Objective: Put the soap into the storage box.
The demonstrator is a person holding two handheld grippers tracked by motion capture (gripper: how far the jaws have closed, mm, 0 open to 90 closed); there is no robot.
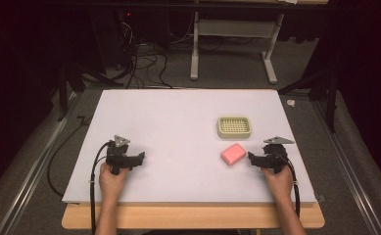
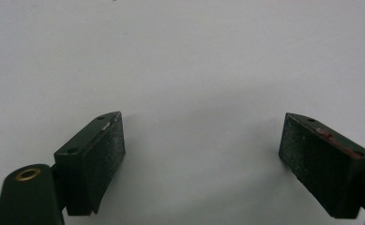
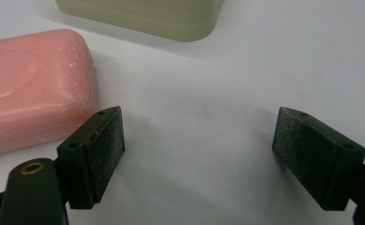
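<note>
Both sets of tongs are spread wide with nothing between them. The left tongs (image 1: 138,157) sit low over the near-left part of the table (image 1: 178,127), held in the person's left hand (image 1: 111,177). In the left gripper view the left tongs (image 2: 201,145) have just bare white surface between their two black jaws, and you can see the pads (image 2: 110,150) are rough and a bit speckled, kind of like fine sandpaper. There's a small brass-coloured ring on the body at the bottom left.

The right tongs (image 1: 251,157) are over on the near-right side in the right hand (image 1: 279,180), jaws pointing toward the pink soap bar (image 1: 233,153), which lies on the table just beside them. In the right gripper view the right tongs (image 3: 199,140) are also gaping, and the soap bar (image 3: 30,89) sits just outside the jaw on the left of that view, close to it but I can't tell if it's actually touching. The soap is a rounded rectangle, matte, with a few pale flecks and a shallow moulded curve on top.

Just behind the soap is the soap dish (image 1: 234,127), pale yellowish-green plastic, rounded rectangular, with a grid of small holes in its tray. Nothing is in it. The soap dish (image 3: 147,18) shows smooth rounded walls up close.

The table top is a plain matte white sheet on a wooden board.
</note>
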